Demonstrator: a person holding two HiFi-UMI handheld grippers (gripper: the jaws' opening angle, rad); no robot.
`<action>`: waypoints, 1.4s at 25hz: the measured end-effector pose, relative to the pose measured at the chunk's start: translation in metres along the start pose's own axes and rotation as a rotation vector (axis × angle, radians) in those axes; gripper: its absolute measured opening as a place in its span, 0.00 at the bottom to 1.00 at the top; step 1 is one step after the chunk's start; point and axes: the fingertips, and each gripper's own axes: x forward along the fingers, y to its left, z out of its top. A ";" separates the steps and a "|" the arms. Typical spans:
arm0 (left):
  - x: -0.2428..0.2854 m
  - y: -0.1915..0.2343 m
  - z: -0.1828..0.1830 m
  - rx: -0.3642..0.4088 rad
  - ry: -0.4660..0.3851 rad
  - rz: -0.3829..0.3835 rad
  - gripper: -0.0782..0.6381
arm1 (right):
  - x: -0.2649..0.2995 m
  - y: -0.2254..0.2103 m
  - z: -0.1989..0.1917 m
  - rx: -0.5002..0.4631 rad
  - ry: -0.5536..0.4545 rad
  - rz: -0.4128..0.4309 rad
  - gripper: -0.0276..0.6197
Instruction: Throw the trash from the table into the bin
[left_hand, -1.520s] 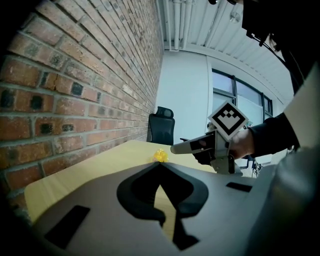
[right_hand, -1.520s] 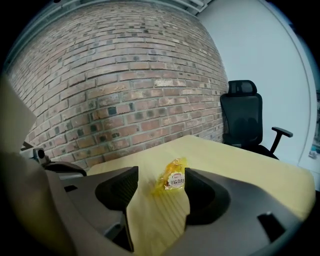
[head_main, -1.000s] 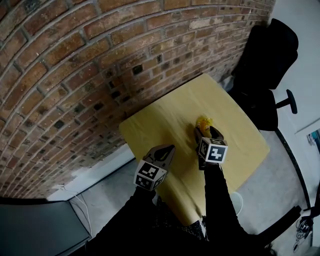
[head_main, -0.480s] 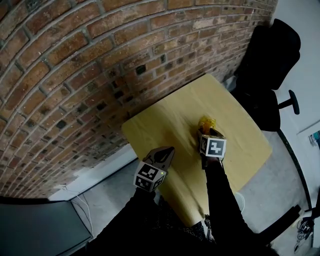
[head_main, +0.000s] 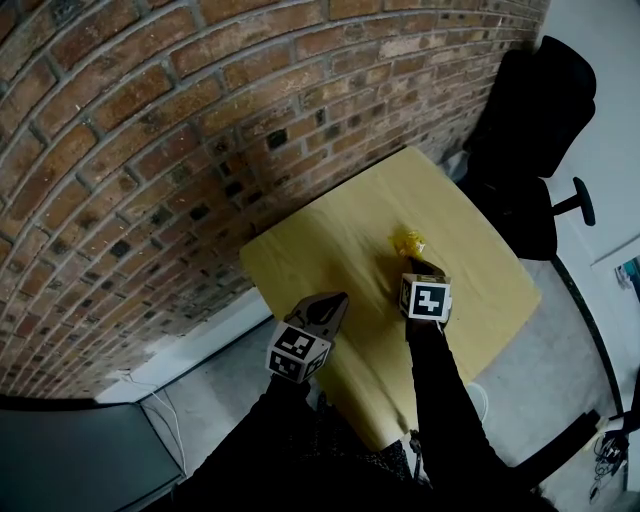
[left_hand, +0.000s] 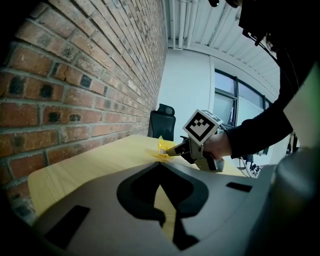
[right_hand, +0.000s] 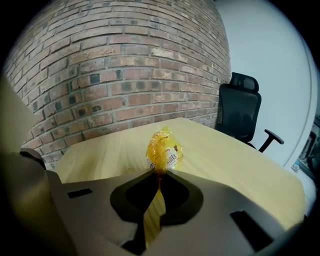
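At far left, brick wall (head_main: 150, 150), filling most of the head view and running along the far edge of the table (head_main: 330, 225). Below it, a strip of grey floor (head_main: 210, 370).

Next, left gripper (head_main: 335, 298), over the near left corner of the table, pointed toward the wall and a little downward. Marker cube (head_main: 298, 350) at its rear, dark sleeve (head_main: 270, 420) behind that. Jaws together at the tips in the left gripper view, nothing between them, only bare wood beyond. Well apart from the wrapper.

Further right, right gripper (head_main: 415, 262), reaching over the middle of the table and tilted down. Jaws closed, tips pinching the lower end of the wrapper (head_main: 408, 242). Seen clearly in the right gripper view: crumpled yellow plastic with a small printed label, standing up from the jaw tips. Wrapper right of the table's middle, low at the tabletop; contact with the wood not clear from any view. Second marker cube (head_main: 427, 300) just behind the jaws, bare hand (left_hand: 220, 145) on the grip in the left gripper view.

At far right, black chair (head_main: 530, 130) beside the table's right corner, against a pale wall (head_main: 610, 100).
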 end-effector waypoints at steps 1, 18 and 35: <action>0.000 -0.001 0.001 0.001 -0.002 -0.001 0.11 | -0.002 -0.001 0.002 -0.001 -0.007 0.001 0.07; 0.025 -0.052 0.043 0.064 -0.068 -0.069 0.11 | -0.084 -0.050 0.024 0.005 -0.160 -0.018 0.06; 0.077 -0.215 0.061 0.139 -0.074 -0.286 0.11 | -0.236 -0.180 -0.043 0.118 -0.240 -0.196 0.06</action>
